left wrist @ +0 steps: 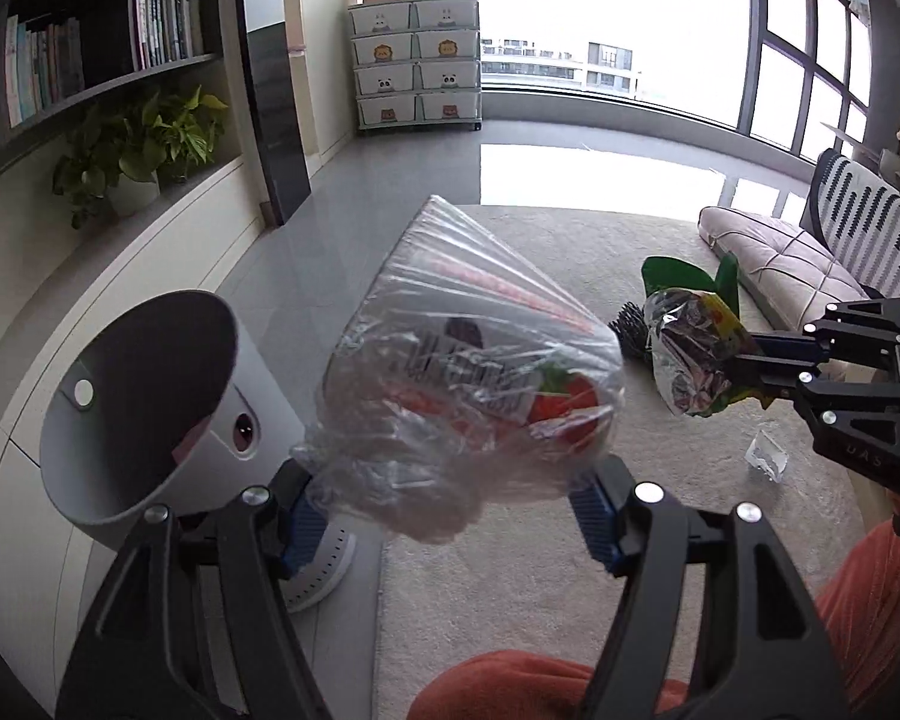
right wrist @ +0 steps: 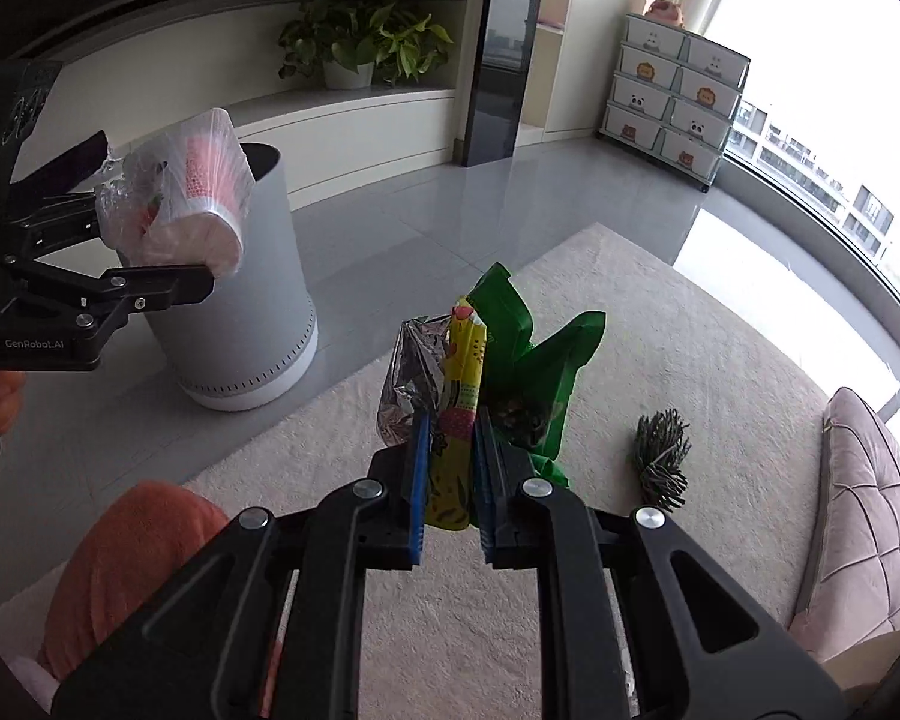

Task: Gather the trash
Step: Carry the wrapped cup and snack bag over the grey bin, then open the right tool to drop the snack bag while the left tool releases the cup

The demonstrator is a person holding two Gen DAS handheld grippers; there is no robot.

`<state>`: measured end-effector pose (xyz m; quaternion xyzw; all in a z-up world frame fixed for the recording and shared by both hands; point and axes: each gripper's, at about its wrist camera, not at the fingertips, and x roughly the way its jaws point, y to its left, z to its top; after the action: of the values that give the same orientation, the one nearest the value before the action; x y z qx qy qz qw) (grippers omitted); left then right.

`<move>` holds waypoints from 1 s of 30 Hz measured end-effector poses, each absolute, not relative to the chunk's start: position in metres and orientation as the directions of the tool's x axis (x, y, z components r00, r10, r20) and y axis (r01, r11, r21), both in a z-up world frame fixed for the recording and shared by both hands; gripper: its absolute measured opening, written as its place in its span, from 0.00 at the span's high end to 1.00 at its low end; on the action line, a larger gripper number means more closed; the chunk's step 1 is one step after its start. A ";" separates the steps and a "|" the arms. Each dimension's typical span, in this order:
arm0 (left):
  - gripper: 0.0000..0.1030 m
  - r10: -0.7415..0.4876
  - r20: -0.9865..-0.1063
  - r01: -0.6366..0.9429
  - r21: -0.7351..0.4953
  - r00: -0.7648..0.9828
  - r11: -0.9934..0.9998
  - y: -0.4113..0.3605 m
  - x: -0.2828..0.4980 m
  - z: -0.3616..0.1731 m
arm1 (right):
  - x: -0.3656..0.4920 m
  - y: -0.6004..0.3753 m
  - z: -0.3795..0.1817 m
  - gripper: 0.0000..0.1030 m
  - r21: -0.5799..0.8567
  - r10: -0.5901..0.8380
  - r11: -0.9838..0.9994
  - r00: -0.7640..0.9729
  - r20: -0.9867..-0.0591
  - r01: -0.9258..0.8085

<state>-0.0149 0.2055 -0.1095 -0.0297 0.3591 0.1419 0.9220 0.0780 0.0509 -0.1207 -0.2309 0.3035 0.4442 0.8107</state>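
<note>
My left gripper point(left wrist: 450, 510) is shut on a clear plastic wrapper with a red-and-white paper cup inside point(left wrist: 474, 372). It holds the wrapper in the air just right of the grey round bin point(left wrist: 150, 414), near the open rim. The same wrapper point(right wrist: 192, 204) shows in the right wrist view in front of the bin point(right wrist: 258, 312). My right gripper point(right wrist: 450, 450) is shut on a yellow snack packet with a silver foil lining point(right wrist: 459, 396), held above the rug. It also shows in the left wrist view point(left wrist: 696, 360).
A green bag point(right wrist: 534, 354), a dark spiky ball point(right wrist: 660, 456) and a small clear plastic scrap point(left wrist: 765, 456) lie on the beige rug point(right wrist: 660, 330). A pink cushion point(right wrist: 864, 516) is at the right. A shelf unit with a plant point(right wrist: 366, 42) stands behind the bin.
</note>
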 end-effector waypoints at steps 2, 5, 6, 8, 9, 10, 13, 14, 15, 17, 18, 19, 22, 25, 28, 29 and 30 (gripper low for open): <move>0.34 0.292 -0.657 -0.331 0.069 0.695 0.941 0.230 -0.035 -0.095 | 0.063 0.083 -0.108 0.88 -0.095 0.626 0.444 0.384 -0.679 -0.891; 0.34 0.390 -0.639 -0.416 0.118 0.663 0.901 0.271 -0.063 -0.082 | 0.043 0.131 -0.090 0.88 -0.068 0.686 0.359 0.312 -0.657 -0.931; 0.34 0.411 -0.640 -0.442 0.122 0.650 0.889 0.285 -0.071 -0.079 | 0.035 0.147 -0.086 0.88 -0.062 0.701 0.333 0.291 -0.651 -0.941; 0.34 0.436 -0.644 -0.484 0.114 0.629 0.868 0.311 -0.084 -0.077 | 0.024 0.179 -0.076 0.88 -0.054 0.727 0.286 0.253 -0.639 -0.957; 0.34 0.445 -0.647 -0.503 0.108 0.620 0.858 0.325 -0.092 -0.076 | 0.019 0.194 -0.071 0.88 -0.047 0.736 0.266 0.234 -0.635 -0.963; 0.34 0.453 -0.649 -0.522 0.100 0.611 0.847 0.336 -0.098 -0.076 | 0.015 0.208 -0.067 0.88 -0.037 0.746 0.245 0.213 -0.631 -0.969; 0.34 0.462 -0.653 -0.559 0.072 0.600 0.826 0.361 -0.112 -0.073 | 0.009 0.250 -0.057 0.88 -0.005 0.761 0.198 0.157 -0.629 -0.980; 0.34 0.465 -0.653 -0.567 0.065 0.598 0.821 0.366 -0.117 -0.072 | 0.008 0.264 -0.054 0.88 0.000 0.762 0.187 0.145 -0.631 -0.982; 0.34 0.466 -0.653 -0.573 0.060 0.596 0.817 0.372 -0.122 -0.071 | 0.008 0.280 -0.053 0.88 0.001 0.758 0.176 0.134 -0.638 -0.984; 0.34 0.473 -0.653 -0.582 0.060 0.591 0.811 0.380 -0.128 -0.071 | 0.006 0.307 -0.053 0.87 0.018 0.744 0.156 0.106 -0.660 -0.988; 0.34 0.473 -0.654 -0.584 0.059 0.590 0.810 0.382 -0.130 -0.071 | 0.005 0.317 -0.053 0.87 0.024 0.738 0.154 0.099 -0.668 -0.988; 0.34 0.473 -0.654 -0.585 0.058 0.590 0.809 0.384 -0.131 -0.072 | 0.005 0.329 -0.055 0.87 0.022 0.732 0.152 0.098 -0.674 -0.988; 0.34 0.471 -0.655 -0.584 0.055 0.591 0.810 0.391 -0.133 -0.073 | 0.000 0.340 -0.059 0.87 0.014 0.728 0.149 0.100 -0.678 -0.989; 0.34 0.457 -0.659 -0.579 0.040 0.597 0.814 0.397 -0.130 -0.075 | -0.005 0.341 -0.063 0.87 0.012 0.725 0.152 0.103 -0.681 -0.988; 0.34 0.439 -0.668 -0.578 0.017 0.601 0.816 0.406 -0.125 -0.080 | -0.009 0.341 -0.067 0.86 0.005 0.717 0.157 0.110 -0.688 -0.988; 0.34 0.433 -0.671 -0.576 0.012 0.601 0.817 0.408 -0.123 -0.082 | -0.008 0.344 -0.068 0.85 0.002 0.714 0.158 0.113 -0.690 -0.987; 0.34 0.430 -0.673 -0.576 0.008 0.601 0.818 0.410 -0.121 -0.084 | -0.009 0.343 -0.068 0.83 -0.002 0.713 0.160 0.118 -0.692 -0.987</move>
<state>-0.1210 0.4099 -0.0840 -0.1052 0.3453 0.2829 0.8886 -0.0085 0.3432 -0.0681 -0.2423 0.2832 0.6009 0.7071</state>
